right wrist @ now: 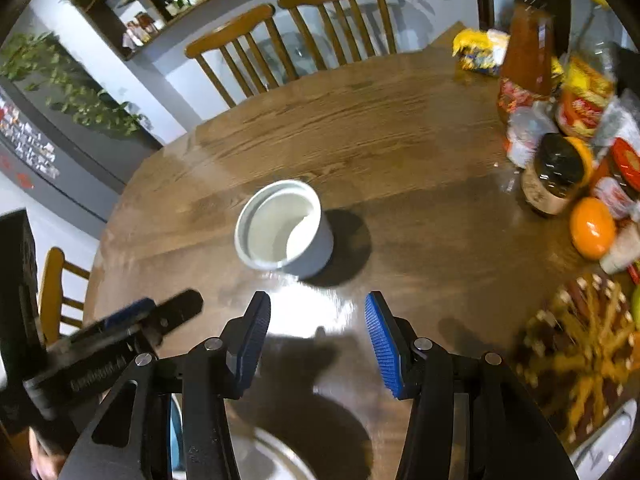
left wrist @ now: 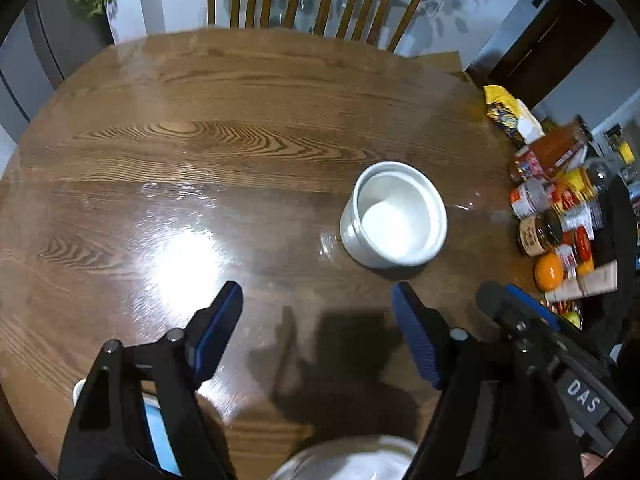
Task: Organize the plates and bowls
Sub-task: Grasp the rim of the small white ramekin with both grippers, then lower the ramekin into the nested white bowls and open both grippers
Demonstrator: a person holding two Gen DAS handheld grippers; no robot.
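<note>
A small white bowl point(left wrist: 394, 216) point(right wrist: 285, 229) stands upright on the round wooden table point(left wrist: 200, 152) point(right wrist: 400, 140). My left gripper point(left wrist: 318, 300) hangs open just short of the bowl and a little to its left, nothing between its blue pads. My right gripper point(right wrist: 318, 312) is also open and empty, close in front of the bowl. Each gripper shows in the other's view: the right one point(left wrist: 520, 312) at the right edge, the left one point(right wrist: 160, 312) at the left edge. A white plate point(left wrist: 352, 460) point(right wrist: 276, 460) lies under the grippers at the near table edge, and something white and blue point(left wrist: 160, 432) shows behind the left finger.
Jars, bottles, snack packets and an orange point(left wrist: 549, 271) point(right wrist: 592, 227) crowd the right side of the table. A patterned trivet point(right wrist: 580, 344) lies at the near right. Wooden chairs point(left wrist: 312, 0) point(right wrist: 292, 44) stand at the far side.
</note>
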